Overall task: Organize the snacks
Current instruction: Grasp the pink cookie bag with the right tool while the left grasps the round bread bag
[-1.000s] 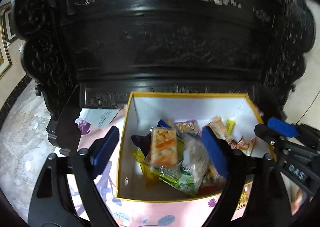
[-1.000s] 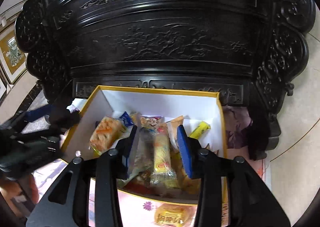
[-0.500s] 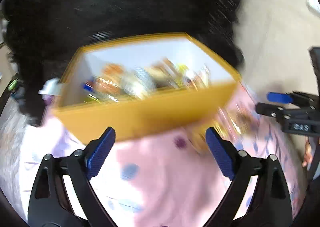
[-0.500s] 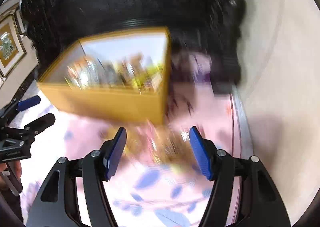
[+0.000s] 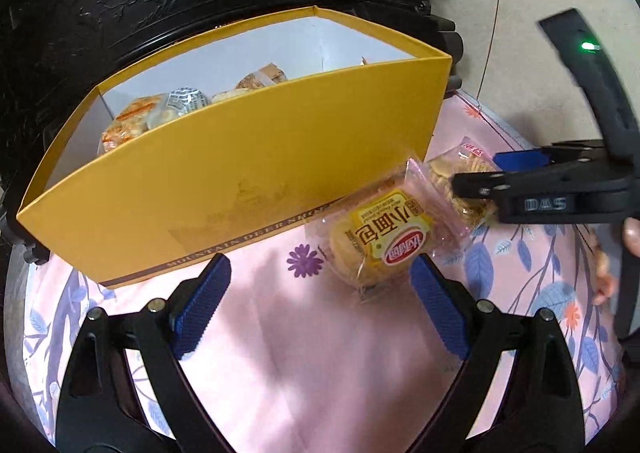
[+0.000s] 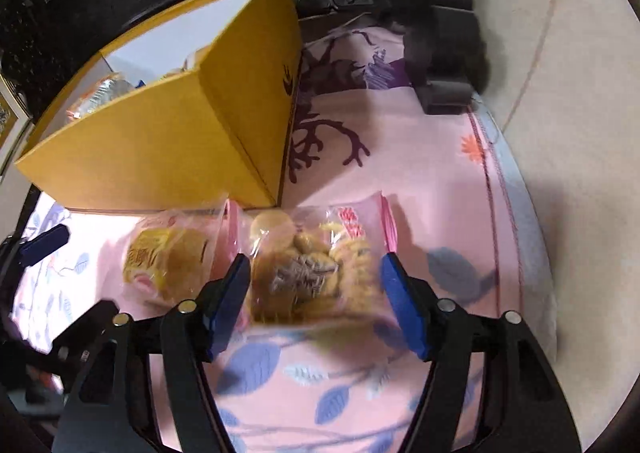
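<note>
in the left wrist view alone, boxed snacks (image 5: 160,113) show clearly.

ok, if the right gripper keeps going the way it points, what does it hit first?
Likely the clear cookie bag: the right gripper points down at it, open jaws either side, pads not pressing. They have just been opening. Cloth lies under it; depth is unclear.

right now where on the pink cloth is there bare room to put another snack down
Bare pink cloth lies open in front of the yellow box, between the left gripper fingers. More is free right of the box toward the table edge. It is crowded at the box's near corner: bread packet, cookie packet.
</note>
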Demonstrator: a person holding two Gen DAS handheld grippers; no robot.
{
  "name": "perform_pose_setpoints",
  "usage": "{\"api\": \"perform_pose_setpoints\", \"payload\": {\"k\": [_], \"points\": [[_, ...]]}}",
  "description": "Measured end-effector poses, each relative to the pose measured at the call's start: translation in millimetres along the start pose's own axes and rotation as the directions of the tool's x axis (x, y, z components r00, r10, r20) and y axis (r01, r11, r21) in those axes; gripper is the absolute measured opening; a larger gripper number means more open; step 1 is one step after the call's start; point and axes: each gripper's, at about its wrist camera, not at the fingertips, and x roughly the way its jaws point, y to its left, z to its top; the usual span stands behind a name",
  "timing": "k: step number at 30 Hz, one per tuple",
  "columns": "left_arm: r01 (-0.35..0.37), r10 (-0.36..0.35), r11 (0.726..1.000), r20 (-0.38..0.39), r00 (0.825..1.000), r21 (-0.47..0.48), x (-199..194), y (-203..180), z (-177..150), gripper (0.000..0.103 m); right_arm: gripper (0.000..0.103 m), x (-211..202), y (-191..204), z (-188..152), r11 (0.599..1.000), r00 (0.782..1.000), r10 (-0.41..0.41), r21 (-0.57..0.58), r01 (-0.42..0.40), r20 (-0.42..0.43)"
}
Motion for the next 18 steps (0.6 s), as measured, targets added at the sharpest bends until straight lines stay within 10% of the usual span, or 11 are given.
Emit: {"api": "perform_pose_setpoints", "payload": {"k": [4,9,18], "points": [[0.004,-0.004,1.000,-0.009,1.000,0.008,4,-3,2,0.093,0.099,25,20,-6,0.988,0.994,-0.097,-0.123,0.090,-0.049],[0.015,-0.015,1.000,-0.015,1.000,0.027,4,-5,-4,0.093,0.052,2,1,-26,0.998,0.996,-0.066,0.001,0.066,0.060],[0.042,-0.041,0.996,-0.006,0.999,0.074,6,-19,-1,0.093,0.045,-44,-9,-65,0.998,0.993,-0.042,0.041,0.037,0.110]]}}
